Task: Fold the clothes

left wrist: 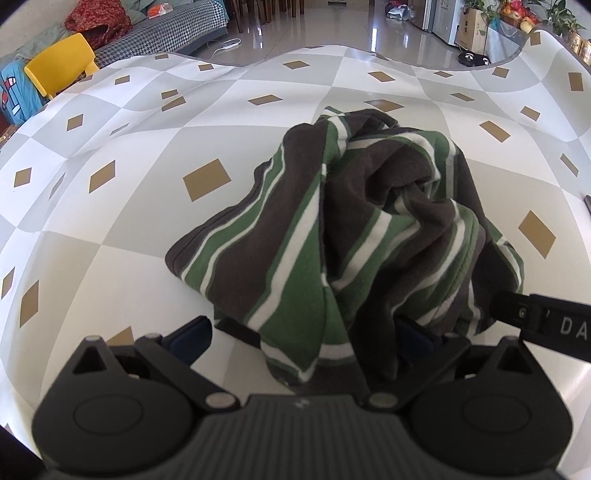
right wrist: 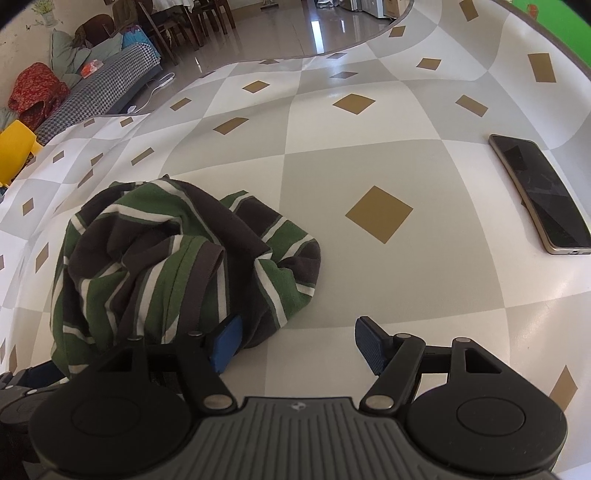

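A crumpled garment (left wrist: 369,229) with green, dark brown and white stripes lies heaped on the checked tablecloth (left wrist: 110,206). My left gripper (left wrist: 303,341) stands open at the heap's near edge, and a loose fold of the garment hangs between its wide jaws; cloth partly hides the right pad. In the right wrist view the garment (right wrist: 166,258) lies to the left. My right gripper (right wrist: 297,343) is open over bare tablecloth, its left pad (right wrist: 225,343) against the garment's near edge. The right gripper's black body (left wrist: 546,325) shows at the heap's right side.
A dark phone (right wrist: 543,195) lies on the table to the right of the garment. The tablecloth's far edge (left wrist: 332,46) curves off to a shiny tiled floor. A yellow chair (left wrist: 59,62) and a houndstooth sofa (left wrist: 166,29) stand beyond the left side.
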`<control>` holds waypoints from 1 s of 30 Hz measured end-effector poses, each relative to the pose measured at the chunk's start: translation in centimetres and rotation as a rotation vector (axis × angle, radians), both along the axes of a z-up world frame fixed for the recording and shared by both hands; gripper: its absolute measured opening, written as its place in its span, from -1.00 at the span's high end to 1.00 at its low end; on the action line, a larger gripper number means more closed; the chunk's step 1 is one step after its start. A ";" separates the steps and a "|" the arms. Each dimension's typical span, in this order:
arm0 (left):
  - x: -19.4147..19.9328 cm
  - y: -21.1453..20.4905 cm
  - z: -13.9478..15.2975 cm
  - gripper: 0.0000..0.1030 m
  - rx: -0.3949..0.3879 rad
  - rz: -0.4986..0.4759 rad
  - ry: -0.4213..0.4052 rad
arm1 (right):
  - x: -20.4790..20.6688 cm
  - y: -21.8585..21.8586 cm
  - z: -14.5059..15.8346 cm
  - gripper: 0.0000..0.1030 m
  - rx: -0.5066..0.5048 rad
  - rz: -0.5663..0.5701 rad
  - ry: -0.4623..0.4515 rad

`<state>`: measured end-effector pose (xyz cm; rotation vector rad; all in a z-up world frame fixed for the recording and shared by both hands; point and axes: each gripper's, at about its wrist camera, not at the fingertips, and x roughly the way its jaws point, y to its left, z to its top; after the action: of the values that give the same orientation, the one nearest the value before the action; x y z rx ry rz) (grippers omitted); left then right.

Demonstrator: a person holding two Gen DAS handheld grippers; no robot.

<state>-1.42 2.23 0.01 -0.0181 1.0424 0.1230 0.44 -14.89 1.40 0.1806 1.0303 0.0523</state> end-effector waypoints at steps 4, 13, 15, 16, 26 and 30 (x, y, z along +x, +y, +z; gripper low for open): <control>-0.7 0.0 0.6 -1.00 -0.003 -0.004 -0.008 | -0.3 0.2 0.2 -0.31 -0.014 0.014 -0.008; -2.1 0.0 1.1 -1.00 -0.010 -0.001 -0.001 | -1.2 0.8 0.8 -0.31 -0.060 0.066 -0.013; -2.4 0.0 1.1 -1.00 -0.006 0.003 0.007 | -1.5 1.1 1.0 -0.31 -0.079 0.083 -0.016; -2.6 0.0 1.1 -1.00 -0.005 0.003 0.011 | -1.7 1.2 1.0 -0.31 -0.090 0.092 -0.014; -4.4 0.3 0.7 -1.00 -0.030 0.008 0.058 | -3.4 2.2 0.9 -0.31 -0.112 0.149 0.019; -5.0 0.4 0.6 -1.00 -0.024 0.007 0.063 | -3.9 2.2 0.9 -0.31 -0.108 0.154 0.025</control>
<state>-6.44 2.62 0.59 -0.0404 1.1073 0.1181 -3.48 -12.67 2.26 0.0030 1.0680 0.1337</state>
